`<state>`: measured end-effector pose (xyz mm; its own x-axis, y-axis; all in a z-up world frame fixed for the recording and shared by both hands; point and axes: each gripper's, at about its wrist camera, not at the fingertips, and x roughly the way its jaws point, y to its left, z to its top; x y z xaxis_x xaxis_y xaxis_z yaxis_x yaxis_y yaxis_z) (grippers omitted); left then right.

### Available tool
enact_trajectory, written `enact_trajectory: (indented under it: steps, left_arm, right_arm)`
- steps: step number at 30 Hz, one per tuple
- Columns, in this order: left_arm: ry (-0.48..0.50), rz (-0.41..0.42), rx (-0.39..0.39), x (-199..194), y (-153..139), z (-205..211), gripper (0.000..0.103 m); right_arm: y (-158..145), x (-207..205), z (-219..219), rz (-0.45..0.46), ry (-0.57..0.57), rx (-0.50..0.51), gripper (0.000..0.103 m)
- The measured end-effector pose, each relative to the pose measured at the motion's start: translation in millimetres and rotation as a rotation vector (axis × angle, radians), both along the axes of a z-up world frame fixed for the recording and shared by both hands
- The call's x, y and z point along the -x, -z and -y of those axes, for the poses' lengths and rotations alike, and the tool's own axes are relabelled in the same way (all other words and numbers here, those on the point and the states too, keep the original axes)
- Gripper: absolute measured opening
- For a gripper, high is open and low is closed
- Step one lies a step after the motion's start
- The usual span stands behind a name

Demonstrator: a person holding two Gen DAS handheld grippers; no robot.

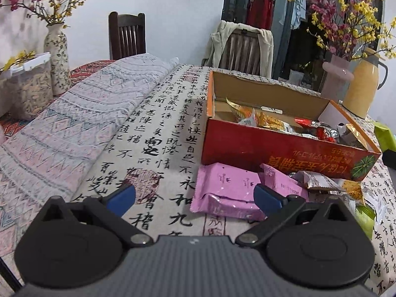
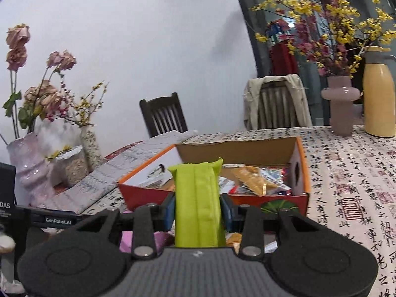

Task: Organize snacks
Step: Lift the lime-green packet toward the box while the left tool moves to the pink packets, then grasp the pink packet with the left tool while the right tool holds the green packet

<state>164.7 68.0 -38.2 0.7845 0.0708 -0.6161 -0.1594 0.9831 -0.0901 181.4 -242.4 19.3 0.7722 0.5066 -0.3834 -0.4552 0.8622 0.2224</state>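
An open red and orange cardboard box [image 1: 277, 148] holds several wrapped snacks [image 1: 279, 123]. It also shows in the right wrist view [image 2: 247, 201]. In front of it lie two pink packets [image 1: 222, 193] and a heap of loose snacks [image 1: 346, 190]. My left gripper [image 1: 195, 198] is open and empty, low over the tablecloth, its right finger at the pink packet's edge. My right gripper [image 2: 198, 210] is shut on a lime-green snack packet [image 2: 198, 203], held upright just before the box.
The table wears a calligraphy cloth [image 1: 160, 136] with a patterned runner [image 1: 74, 128] on the left. A clear tub [image 1: 27, 86] and vases [image 1: 57, 57] stand far left. A pink vase [image 2: 340, 104] and yellow flask [image 2: 378, 94] stand far right. Chairs [image 2: 163, 116] line the back.
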Motion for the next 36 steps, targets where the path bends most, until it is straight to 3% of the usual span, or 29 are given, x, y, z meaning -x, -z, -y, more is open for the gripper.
enact_trajectory:
  steps: [23, 28, 32, 36]
  left_arm:
    - [0.005, -0.084, -0.011, -45.4, 16.1, 22.6, 0.103]
    - [0.012, -0.088, -0.008, -46.6, 18.1, 23.6, 0.093]
    - [0.027, -0.076, 0.01, -43.5, 15.4, 21.5, 0.076]
    - [0.002, -0.072, 0.003, -39.5, 14.5, 14.5, 0.075]
  right_arm:
    - [13.7, -13.2, 18.3, -0.024, 0.044, -0.058, 0.037]
    - [14.6, -13.6, 17.2, -0.028, 0.043, -0.06, 0.037]
    - [15.3, -12.6, 17.1, -0.031, 0.038, -0.065, 0.037]
    - [16.3, -11.5, 16.4, -0.034, 0.035, -0.068, 0.037]
